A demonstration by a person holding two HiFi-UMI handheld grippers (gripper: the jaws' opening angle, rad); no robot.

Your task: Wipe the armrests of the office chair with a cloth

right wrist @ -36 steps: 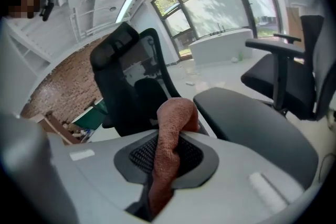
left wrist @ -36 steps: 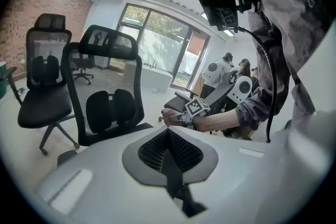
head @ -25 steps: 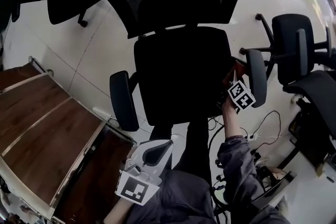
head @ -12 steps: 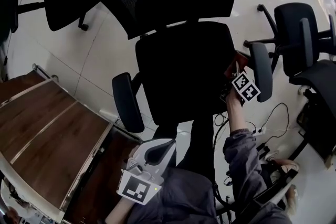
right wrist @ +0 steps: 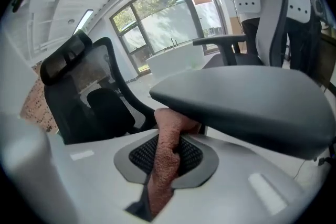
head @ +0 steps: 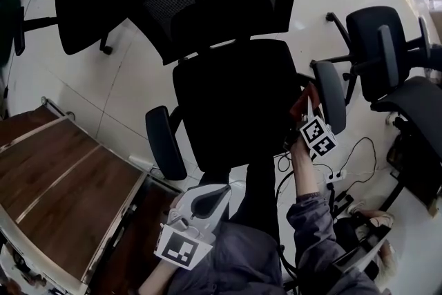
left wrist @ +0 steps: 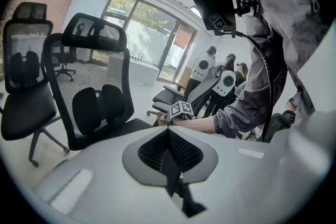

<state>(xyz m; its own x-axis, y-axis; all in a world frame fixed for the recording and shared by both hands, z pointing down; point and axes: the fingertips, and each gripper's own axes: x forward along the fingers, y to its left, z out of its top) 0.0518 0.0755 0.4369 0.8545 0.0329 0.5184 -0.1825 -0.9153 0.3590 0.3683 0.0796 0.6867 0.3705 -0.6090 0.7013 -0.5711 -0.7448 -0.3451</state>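
Right gripper view: the cloth [right wrist: 167, 139], a reddish-brown, nubbly strip, stands pinched between the fingers of the right gripper [right wrist: 164, 165]. Its bunched top meets the lower edge of the grey armrest [right wrist: 241, 105] at 12 o'clock. Head view puts that armrest at 3 o'clock of the office chair [head: 235, 100]. The left gripper [left wrist: 169, 157] has its fingers pressed together on nothing.

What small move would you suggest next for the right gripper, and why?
Probably raise the right gripper and slide the cloth onto the top of the armrest: the jaws clamp the cloth, which seems to touch only the armrest's lower edge.
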